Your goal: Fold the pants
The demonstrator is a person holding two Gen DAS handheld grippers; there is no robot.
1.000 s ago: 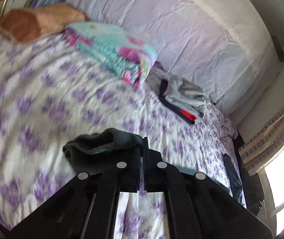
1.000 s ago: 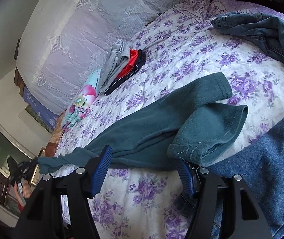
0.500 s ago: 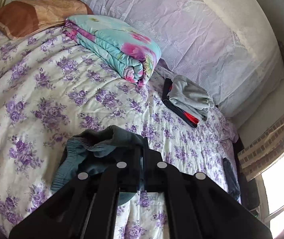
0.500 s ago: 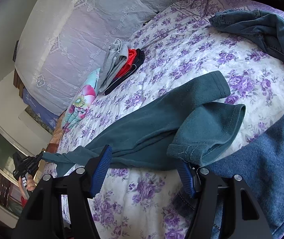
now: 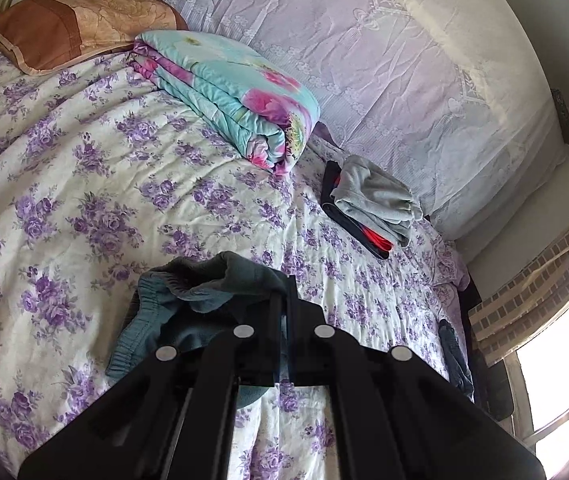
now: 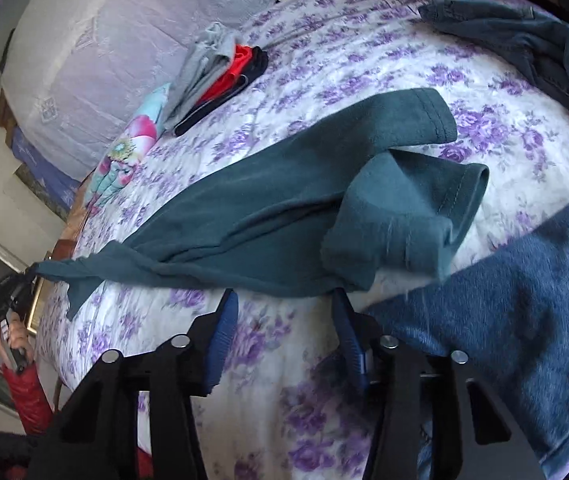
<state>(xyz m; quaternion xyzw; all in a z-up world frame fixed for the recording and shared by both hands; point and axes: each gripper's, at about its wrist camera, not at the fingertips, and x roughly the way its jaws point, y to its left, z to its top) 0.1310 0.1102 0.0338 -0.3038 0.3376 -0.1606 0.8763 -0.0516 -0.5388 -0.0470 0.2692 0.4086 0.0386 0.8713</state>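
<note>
Dark teal pants [image 6: 284,216] lie stretched across the floral bed, legs toward the right, one cuff folded over. My left gripper [image 5: 284,292] is shut on the pants' waistband [image 5: 204,292], which bunches in front of the fingers. It also shows far left in the right wrist view [image 6: 24,276], holding the waist end taut. My right gripper [image 6: 284,320] is open and empty, its blue pads just in front of the pants' near edge by the folded leg.
A folded floral quilt [image 5: 236,96] and a brown pillow [image 5: 72,28] lie at the head of the bed. A stack of folded clothes [image 5: 372,208] sits by the white-draped headboard. Blue jeans [image 6: 524,300] lie at the right.
My left gripper has pulled the waistband back and the pants have stretched out. My right gripper has drawn back slightly from the folded leg.
</note>
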